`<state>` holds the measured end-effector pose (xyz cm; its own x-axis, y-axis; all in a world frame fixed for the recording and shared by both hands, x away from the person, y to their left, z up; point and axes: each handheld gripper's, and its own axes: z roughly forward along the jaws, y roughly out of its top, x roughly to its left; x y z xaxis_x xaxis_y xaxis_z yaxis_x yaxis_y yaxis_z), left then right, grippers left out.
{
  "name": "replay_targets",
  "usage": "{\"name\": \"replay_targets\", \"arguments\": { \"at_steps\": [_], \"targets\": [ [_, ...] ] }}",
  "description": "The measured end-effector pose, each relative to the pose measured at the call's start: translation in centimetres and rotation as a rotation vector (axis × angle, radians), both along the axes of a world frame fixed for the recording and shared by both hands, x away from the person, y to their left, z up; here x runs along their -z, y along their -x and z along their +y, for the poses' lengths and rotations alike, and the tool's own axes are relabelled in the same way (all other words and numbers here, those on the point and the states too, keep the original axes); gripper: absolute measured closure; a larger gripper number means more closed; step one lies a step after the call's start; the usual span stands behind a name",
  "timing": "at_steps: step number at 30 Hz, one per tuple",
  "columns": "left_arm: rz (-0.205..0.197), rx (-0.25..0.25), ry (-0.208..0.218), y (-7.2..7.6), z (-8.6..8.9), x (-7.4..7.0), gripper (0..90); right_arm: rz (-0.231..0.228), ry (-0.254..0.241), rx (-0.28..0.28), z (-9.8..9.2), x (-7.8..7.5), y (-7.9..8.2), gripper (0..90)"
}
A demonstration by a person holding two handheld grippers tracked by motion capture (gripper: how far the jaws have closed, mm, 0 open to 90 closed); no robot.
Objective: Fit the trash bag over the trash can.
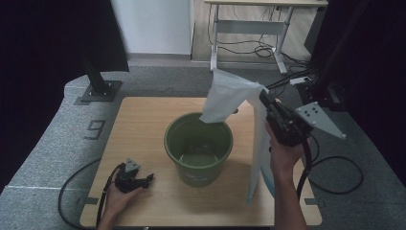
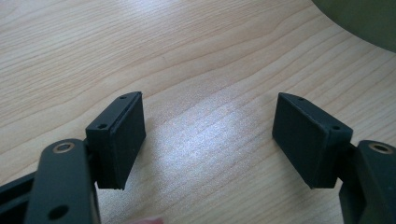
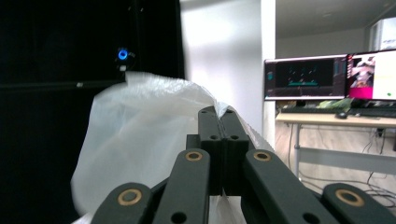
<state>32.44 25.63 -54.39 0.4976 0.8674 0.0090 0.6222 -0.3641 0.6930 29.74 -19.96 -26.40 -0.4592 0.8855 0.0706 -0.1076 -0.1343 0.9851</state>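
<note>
A green bucket (image 1: 198, 146) stands in the middle of the wooden table (image 1: 143, 120). My right gripper (image 1: 263, 97) is raised to the right of the bucket, shut on a thin white plastic bag (image 1: 230, 98). One part of the bag drapes toward the bucket's rim and another hangs down to the table at the right (image 1: 261, 158). In the right gripper view the jaws are pressed together at the gripper's tip (image 3: 221, 114) with the bag (image 3: 140, 135) billowing to the left. My left gripper (image 1: 147, 179) rests low on the table at the front left, open, with bare wood between its pads (image 2: 121, 135).
A dark post on a base (image 1: 98, 88) stands beyond the table's far left corner. Cables (image 1: 335, 175) trail on the grey floor at the right. A desk frame (image 1: 249, 28) stands far behind. Monitors (image 3: 327, 77) sit on a desk in the right gripper view.
</note>
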Motion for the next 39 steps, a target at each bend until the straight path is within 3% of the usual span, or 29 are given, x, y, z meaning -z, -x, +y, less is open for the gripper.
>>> {"name": "replay_targets", "arguments": {
  "at_steps": [10,16,19,23,29,35,39],
  "targets": [
    [0.002,0.0,-0.001,0.0,0.0,0.0,25.5,0.114,0.048,-0.089,2.2,6.2,-0.3,88.7],
    [-0.001,-0.003,-0.002,0.0,0.0,0.0,25.5,0.118,0.063,-0.149,2.7,7.7,1.3,88.7],
    [-0.023,-0.002,-0.029,0.3,-0.3,0.0,26.3,0.12,0.069,-0.204,2.9,8.0,2.1,88.7],
    [-0.033,0.0,-0.038,0.6,-0.5,-0.2,26.8,0.135,0.075,-0.236,3.1,8.6,2.5,88.7],
    [-0.059,-0.009,0.026,0.9,-0.2,-1.3,28.1,0.191,0.081,-0.284,3.8,10.4,2.1,88.6],
    [-0.051,0.003,0.017,1.0,-0.5,-1.3,28.0,0.255,0.104,-0.357,5.2,12.3,2.1,88.6],
    [-0.053,0.0,0.084,1.1,-0.3,-1.8,28.0,0.274,0.156,-0.391,6.3,13.1,2.6,88.6]
  ]
}}
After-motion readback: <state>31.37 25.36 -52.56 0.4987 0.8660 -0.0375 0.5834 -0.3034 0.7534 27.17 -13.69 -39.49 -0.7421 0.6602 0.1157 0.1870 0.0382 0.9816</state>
